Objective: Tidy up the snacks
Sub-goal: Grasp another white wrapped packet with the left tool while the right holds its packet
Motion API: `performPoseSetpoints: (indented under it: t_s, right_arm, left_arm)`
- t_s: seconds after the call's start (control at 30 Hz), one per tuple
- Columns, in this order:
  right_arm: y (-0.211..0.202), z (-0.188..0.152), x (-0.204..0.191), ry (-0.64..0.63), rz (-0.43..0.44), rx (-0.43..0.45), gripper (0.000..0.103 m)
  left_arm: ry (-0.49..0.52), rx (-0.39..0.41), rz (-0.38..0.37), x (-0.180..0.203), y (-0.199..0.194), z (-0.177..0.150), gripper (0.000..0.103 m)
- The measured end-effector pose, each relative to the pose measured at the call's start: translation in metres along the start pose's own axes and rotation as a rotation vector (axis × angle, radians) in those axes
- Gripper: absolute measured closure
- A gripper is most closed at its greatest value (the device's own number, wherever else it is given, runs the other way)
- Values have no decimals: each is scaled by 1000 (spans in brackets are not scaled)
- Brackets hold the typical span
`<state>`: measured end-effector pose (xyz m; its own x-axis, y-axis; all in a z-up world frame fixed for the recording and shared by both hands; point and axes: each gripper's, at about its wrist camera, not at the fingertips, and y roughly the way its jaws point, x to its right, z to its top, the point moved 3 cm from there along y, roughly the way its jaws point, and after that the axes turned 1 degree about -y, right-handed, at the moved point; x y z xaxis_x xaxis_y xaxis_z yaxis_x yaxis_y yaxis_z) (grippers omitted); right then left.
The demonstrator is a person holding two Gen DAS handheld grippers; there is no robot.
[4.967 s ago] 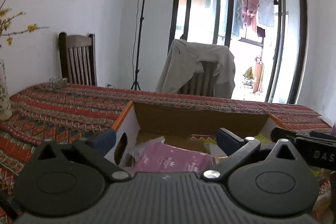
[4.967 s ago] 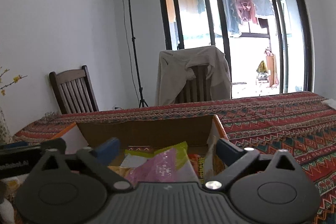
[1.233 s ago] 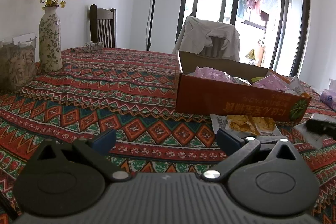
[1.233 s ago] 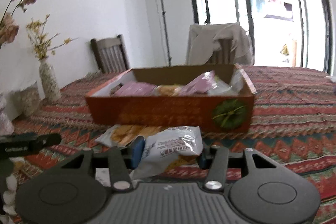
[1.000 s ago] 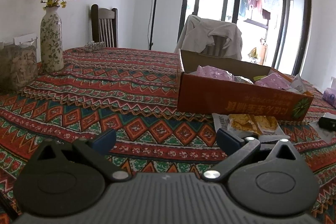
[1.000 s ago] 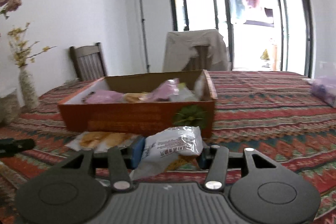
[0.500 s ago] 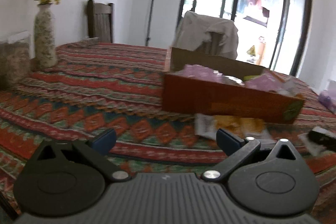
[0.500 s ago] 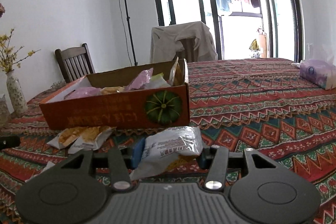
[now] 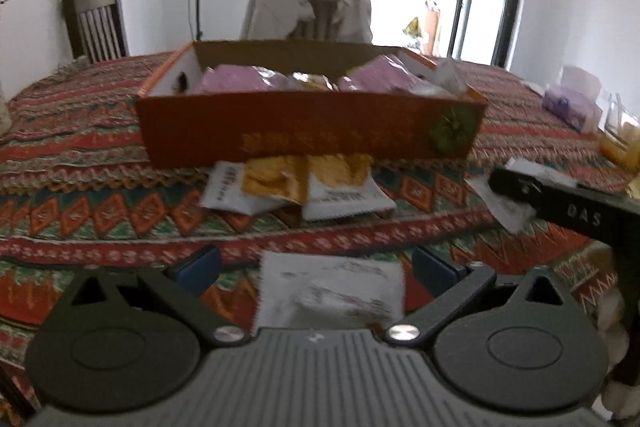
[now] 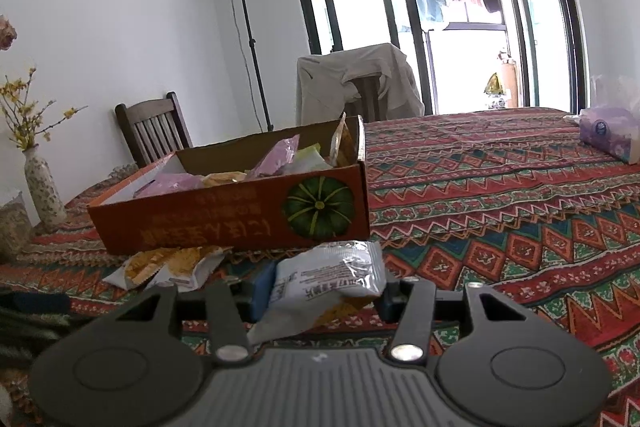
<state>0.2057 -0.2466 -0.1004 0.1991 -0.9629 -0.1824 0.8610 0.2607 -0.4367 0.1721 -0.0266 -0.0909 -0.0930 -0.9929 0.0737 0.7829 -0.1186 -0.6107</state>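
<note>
Squarely between right tongs (image 10: 318,293): silver packet (image 10: 328,277)

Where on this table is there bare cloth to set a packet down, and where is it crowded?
Free: the tablecloth between the cardboard box and the tissue pack, and the stretch left of the box toward the vase. Crowded: just in front of the box, where loose snack packets overlap, with one more packet nearer the left gripper.

Left wrist view blurred: print on white packet (image 9: 330,295) unreadable, its near edge hidden behind gripper body. Orange box (image 9: 312,135) covers far ends of packets (image 9: 296,187) beneath.
</note>
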Motion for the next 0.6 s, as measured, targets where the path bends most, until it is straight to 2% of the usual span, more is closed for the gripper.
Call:
performPoseSetpoints:
  t_s: [0.2, 0.53, 0.6]
  right_arm:
    - [-1, 0, -1, -1, 14, 4, 53]
    - [-2, -1, -1, -1, 30, 6, 53]
    - [-2, -1, -1, -1, 32, 6, 53]
  left_arm:
    - [11, -50, 38, 10, 10, -10, 0]
    - [12, -48, 100, 8, 9, -12, 0]
    - [10, -48, 101, 9, 7, -13, 3]
